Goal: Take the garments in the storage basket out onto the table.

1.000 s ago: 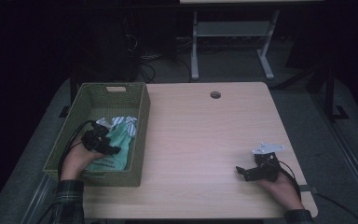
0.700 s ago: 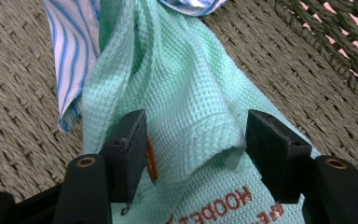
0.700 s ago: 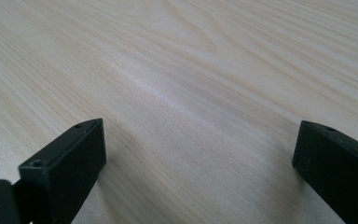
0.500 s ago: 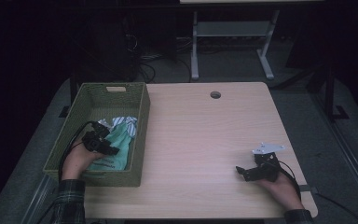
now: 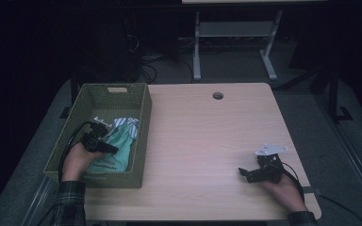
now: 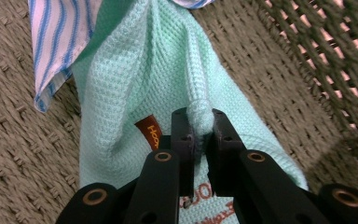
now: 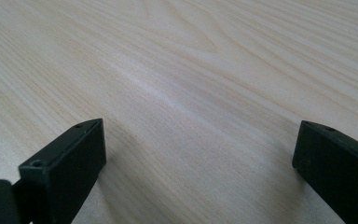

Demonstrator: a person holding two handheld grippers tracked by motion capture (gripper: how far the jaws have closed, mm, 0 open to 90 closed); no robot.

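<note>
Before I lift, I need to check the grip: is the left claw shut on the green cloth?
Shut on it. The left claw has just been closing, and its jaws pinch a raised fold of the green cloth.

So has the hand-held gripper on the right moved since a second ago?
No. The right hand-held gripper sits at the same spot near the table's right edge, jaws open.

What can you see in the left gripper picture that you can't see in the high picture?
The left gripper view shows the left gripper pinching a fold of the mint green cloth, and an orange tag; its jaws have just been closing. The high view shows the whole basket, the table and the open right gripper. Both show cloth, striped cloth and basket.
</note>
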